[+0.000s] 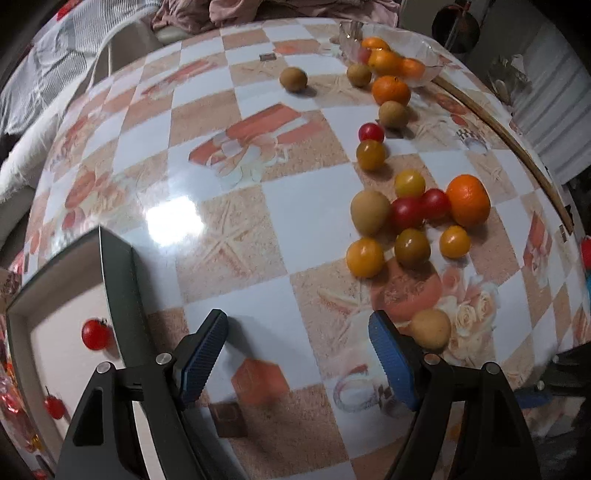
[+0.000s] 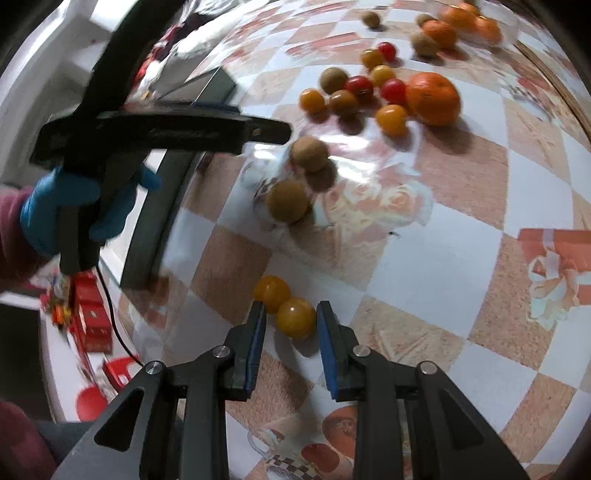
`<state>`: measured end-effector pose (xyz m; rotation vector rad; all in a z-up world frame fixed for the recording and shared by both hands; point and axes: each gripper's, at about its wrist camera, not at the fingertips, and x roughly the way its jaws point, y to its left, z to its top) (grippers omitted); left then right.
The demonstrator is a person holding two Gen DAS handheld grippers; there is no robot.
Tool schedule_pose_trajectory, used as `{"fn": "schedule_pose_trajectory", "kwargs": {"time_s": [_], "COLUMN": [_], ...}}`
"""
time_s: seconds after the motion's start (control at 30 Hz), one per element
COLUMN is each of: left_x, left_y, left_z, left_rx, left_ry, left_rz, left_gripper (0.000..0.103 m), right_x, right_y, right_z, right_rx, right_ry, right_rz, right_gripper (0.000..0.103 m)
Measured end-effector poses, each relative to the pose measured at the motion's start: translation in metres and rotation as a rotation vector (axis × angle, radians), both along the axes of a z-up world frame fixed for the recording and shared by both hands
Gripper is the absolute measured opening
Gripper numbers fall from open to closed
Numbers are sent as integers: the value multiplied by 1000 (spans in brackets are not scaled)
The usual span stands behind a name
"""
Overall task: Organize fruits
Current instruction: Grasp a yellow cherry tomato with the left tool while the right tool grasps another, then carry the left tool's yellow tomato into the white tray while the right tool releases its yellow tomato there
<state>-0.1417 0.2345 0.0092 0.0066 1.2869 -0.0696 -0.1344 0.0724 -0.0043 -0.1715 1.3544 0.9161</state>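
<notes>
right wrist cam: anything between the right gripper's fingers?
Yes. A yellow tomato sits between the open right gripper's tips, not yet clamped. A second yellow tomato touches it, just outside the left finger.

Black tongs [image 2: 290, 314], blue pads [image 2: 325, 332], blue glove [image 2: 48, 210].

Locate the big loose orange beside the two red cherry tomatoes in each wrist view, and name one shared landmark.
Left wrist: the orange sits right of centre, touching a red cherry tomato.
Right wrist: the orange sits at upper right.
Shared landmark: the glass bowl of oranges at the table's far edge.
</notes>
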Motion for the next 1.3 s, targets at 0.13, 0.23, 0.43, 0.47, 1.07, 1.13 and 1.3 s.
{"fn": "schedule_pose_trajectory", "kwargs": {"time_s": [0.13,0.23,0.43,0.47,1.07,1.13,1.3], "left_x": [9,14,26,27,-10,-16,-33], "left_y": [-10,-21,-29,-28,5,12,27], "left_z": [2,3,4,5,31,38,53], "left_rx": [-28,-28,7,7,-82,-87,-97], "left_ry": [-13,-20,-33,-33,-40,-50,-67], "left_rz": [-13,-23,12,19,165,185,232], "left_gripper": [80,80,44,33,22,22,22], "right_x": [-10,-13,-19,-21,15,18,24], "right_y": [8,11,19,20,-15,-16,-10], "right_z": [1,0,2,1,20,23,34], "right_rx": [-32,-41,-51,-50,-30,-31,-22], "right_ry": [-49,-60,-57,-53,1,3,-2], "right_rz": [47,54,54,49,-165,-172,-172], "right_gripper": [30,30,25,25,25,25,25]}}
